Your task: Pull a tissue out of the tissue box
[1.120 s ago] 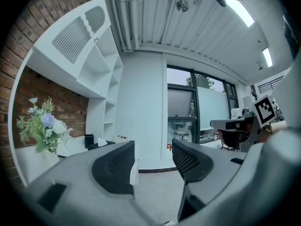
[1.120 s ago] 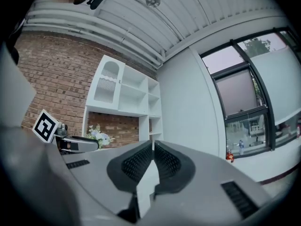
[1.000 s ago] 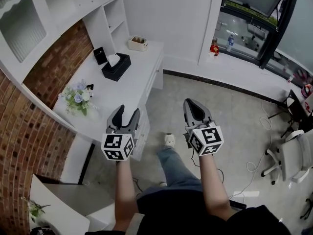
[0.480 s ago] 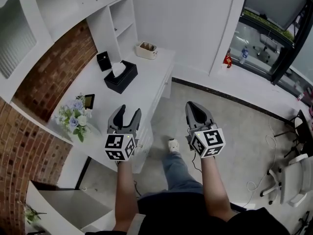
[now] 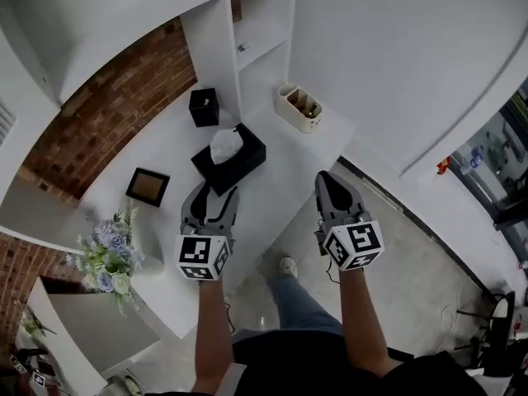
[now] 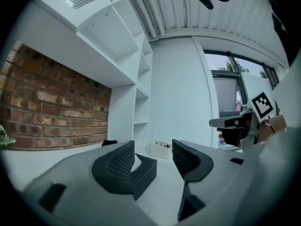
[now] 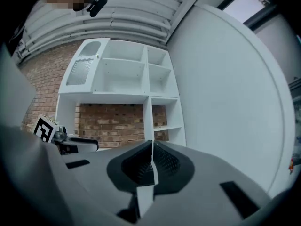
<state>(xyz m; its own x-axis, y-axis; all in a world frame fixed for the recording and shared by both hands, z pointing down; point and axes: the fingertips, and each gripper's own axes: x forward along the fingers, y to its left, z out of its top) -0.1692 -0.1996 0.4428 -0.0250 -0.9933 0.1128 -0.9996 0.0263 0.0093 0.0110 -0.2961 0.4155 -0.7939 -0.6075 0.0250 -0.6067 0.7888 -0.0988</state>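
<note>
A black tissue box (image 5: 232,162) with a white tissue (image 5: 225,144) sticking up from its top stands on the white desk (image 5: 280,159). In the left gripper view the same tissue box (image 6: 146,169) shows just ahead, partly behind the left jaw. My left gripper (image 5: 210,196) is open and hovers just short of the box, nothing between its jaws. My right gripper (image 5: 330,183) is shut and empty, held over the desk's right edge, to the right of the box.
A small black cube-shaped holder (image 5: 204,106) and a dark picture frame (image 5: 148,186) sit on the desk by the brick wall. A white caddy (image 5: 299,107) stands at the far end, white shelves (image 5: 256,31) above it. Flowers (image 5: 109,250) are at the near left.
The person has stepped toward the desk; the tissue box has come much nearer to the left gripper. Both grippers keep their poses, left open, right shut.
</note>
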